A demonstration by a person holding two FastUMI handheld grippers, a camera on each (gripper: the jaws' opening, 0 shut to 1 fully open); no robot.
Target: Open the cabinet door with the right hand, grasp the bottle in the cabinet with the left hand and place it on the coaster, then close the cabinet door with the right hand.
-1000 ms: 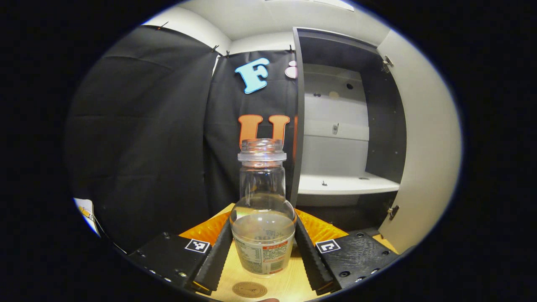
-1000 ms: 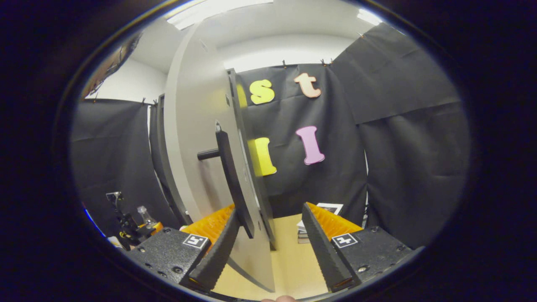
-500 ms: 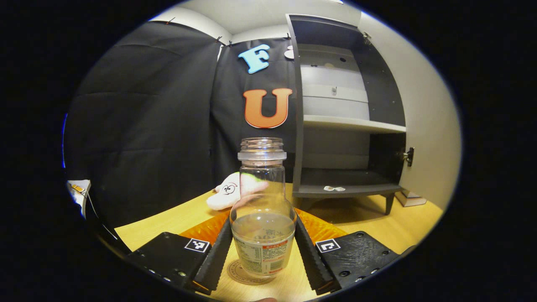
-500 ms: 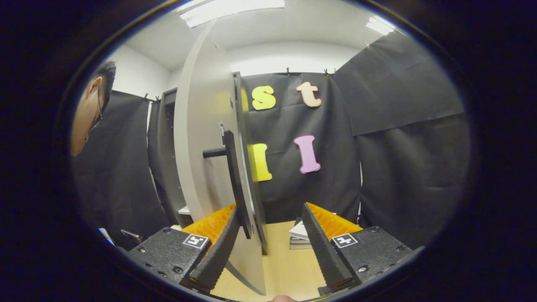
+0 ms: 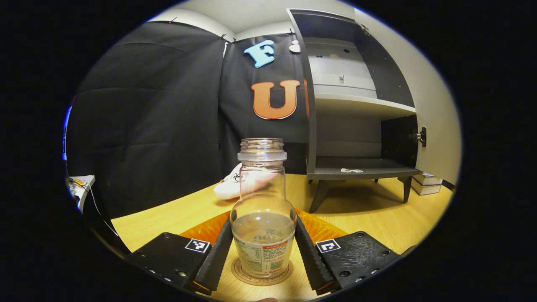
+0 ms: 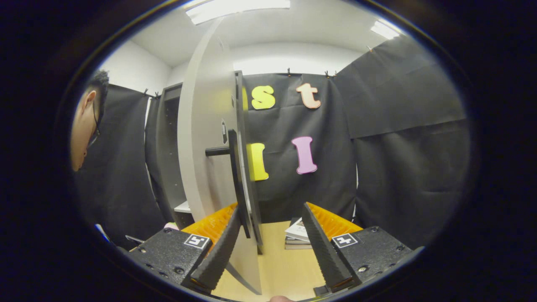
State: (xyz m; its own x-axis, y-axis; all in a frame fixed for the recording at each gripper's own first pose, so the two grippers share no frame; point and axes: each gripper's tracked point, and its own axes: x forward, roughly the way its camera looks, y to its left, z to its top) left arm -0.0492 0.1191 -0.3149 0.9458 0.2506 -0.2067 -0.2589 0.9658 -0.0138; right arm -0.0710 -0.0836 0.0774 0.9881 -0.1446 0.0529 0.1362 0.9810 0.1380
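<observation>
Pale wood runs across the lower half of the left gripper view, the table [image 5: 377,209] that carries everything; on it, right of centre, the cabinet [image 5: 361,126] stands with its dark inside open to sight, the upper shelf bare, a small pale scrap on the lower one; in the right gripper view the cabinet door [image 6: 205,167] swings wide at centre left, its dark handle [image 6: 235,176] edge-on just above the right claw [image 6: 272,247]; that claw's fingers stand apart, the door's edge passing between them with no visible press on it, so it grips nothing that I can make out. Left of the cabinet in the left gripper view lies a soft pink and white toy [image 5: 235,188], partly seen through the glass; at lower centre the clear bottle [image 5: 262,218], uncapped and upright, sits clamped between the fingers of the left claw [image 5: 262,256]; beneath it the round coaster [image 5: 262,277] now rings its base. A second ago the bottle hung above the table with the coaster off below; half a second ago it was only partly over the disc; now it looks centred and probably seated, so the placing seems all but done; what remains is to let go, draw the left claw clear, and have the right close the door.
</observation>
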